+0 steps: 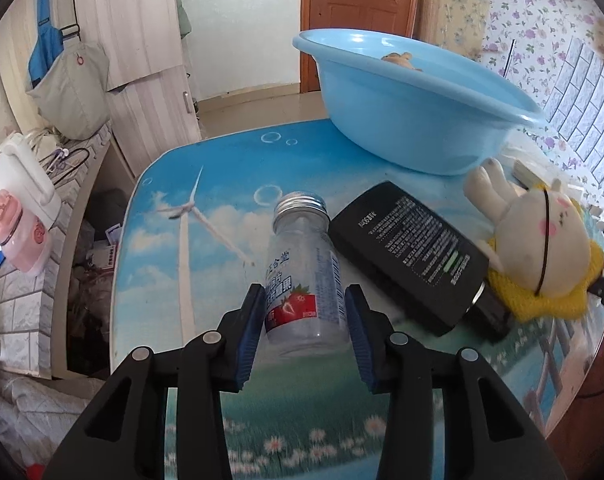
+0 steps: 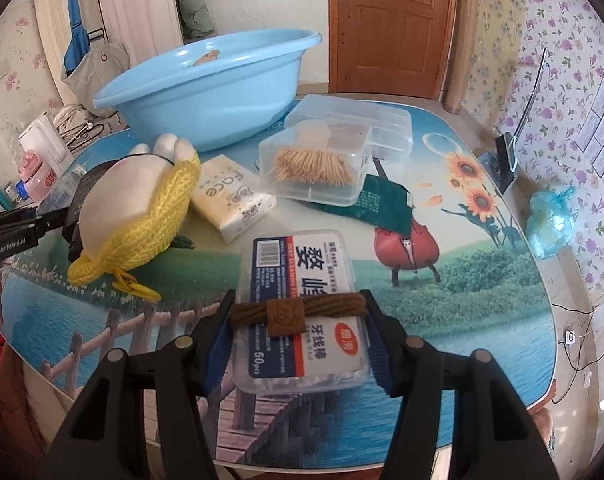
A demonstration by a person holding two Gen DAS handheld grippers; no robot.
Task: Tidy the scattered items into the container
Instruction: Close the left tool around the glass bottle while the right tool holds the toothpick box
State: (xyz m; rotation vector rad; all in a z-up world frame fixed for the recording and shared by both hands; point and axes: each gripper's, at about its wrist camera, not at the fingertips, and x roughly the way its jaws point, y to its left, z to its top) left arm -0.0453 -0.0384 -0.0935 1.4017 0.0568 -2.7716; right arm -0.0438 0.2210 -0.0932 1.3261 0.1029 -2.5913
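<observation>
Left jaws straddle the bottle (image 1: 302, 276); right jaws hold a brown cord bundle (image 2: 298, 307)

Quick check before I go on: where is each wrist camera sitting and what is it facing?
Left wrist: behind the left gripper, low over the table, facing a bottle between its fingers; the other gripper's tip shows at the right edge.
Right wrist: behind the right gripper, facing a floss box and brown cord; a hand shows at the left edge.
Shared: blue basin, plush toy, door.
</observation>
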